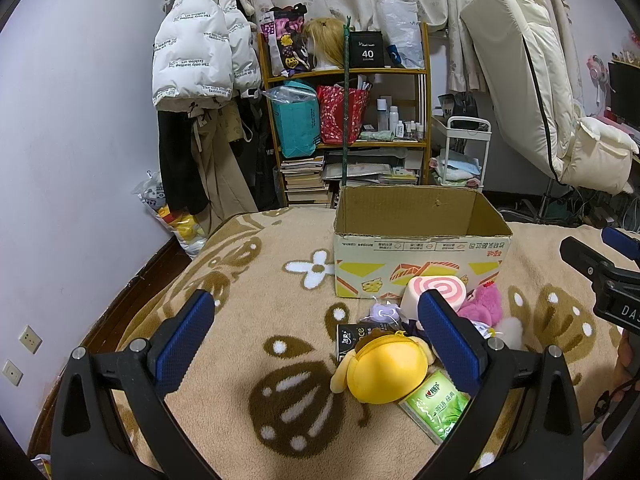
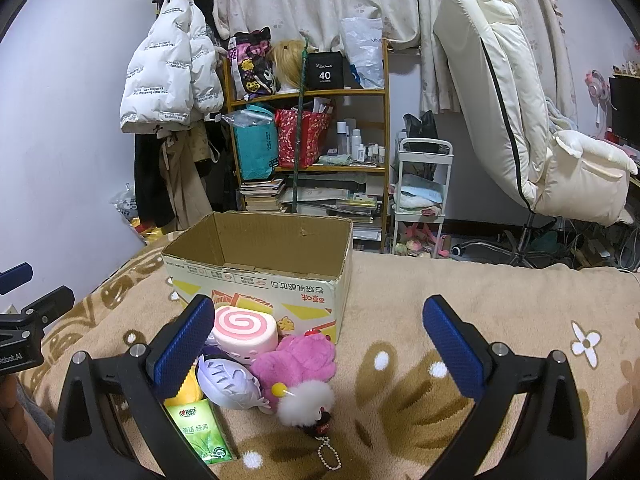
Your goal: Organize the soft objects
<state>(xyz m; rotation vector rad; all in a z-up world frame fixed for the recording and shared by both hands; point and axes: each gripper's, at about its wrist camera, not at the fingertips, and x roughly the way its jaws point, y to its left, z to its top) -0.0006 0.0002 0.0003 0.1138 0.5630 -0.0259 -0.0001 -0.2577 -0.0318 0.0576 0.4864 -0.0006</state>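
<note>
Both grippers, left gripper (image 1: 316,344) and right gripper (image 2: 316,344), are wide apart, holding nothing. Round pink swirl roll (image 2: 245,330) lies sideways, its swirl end facing us, touching the cardboard box (image 2: 256,276). Fluffy yellow plush (image 1: 382,372) lies on the fuzzy blanket (image 2: 420,360).

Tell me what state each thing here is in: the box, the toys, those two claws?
Cardboard box: open, upright, looks empty.
Pink swirl roll cushion: lying against the box front.
Pink plush: outside the box, in the pile.
Purple plush: outside the box, in the pile.
Yellow plush: on the blanket, not gripped.
Green tissue pack: flat, partly under the yellow plush.
Left claw: open, empty.
Right claw: open, empty.
</note>
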